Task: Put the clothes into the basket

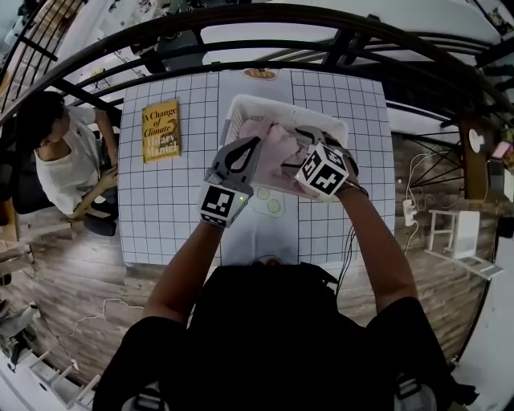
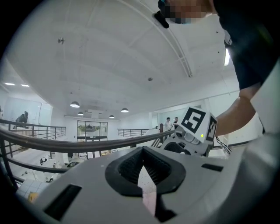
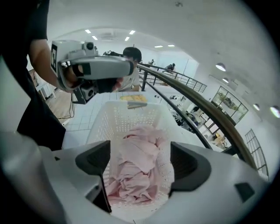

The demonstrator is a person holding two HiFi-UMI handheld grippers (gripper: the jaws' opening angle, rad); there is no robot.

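A white perforated basket (image 1: 241, 104) stands on the gridded table and holds a heap of pale pink clothes (image 1: 279, 152). My left gripper (image 1: 255, 144) points level at the basket's near left side. Its jaws are closed, with a thin strip of the pink cloth (image 2: 148, 194) pinched between them. Over the basket's right half my right gripper (image 1: 309, 138) tilts downward, open, with nothing between its fingers. In the right gripper view the pink clothes (image 3: 135, 170) lie well below in the basket (image 3: 116, 118), and the left gripper (image 3: 94, 70) hangs at the upper left.
A yellow book (image 1: 161, 130) lies on the table (image 1: 169, 217) left of the basket. A small dish (image 1: 259, 74) sits behind it. A person (image 1: 56, 156) sits at the table's left side. Black curved railings (image 1: 265, 20) run beyond the far edge.
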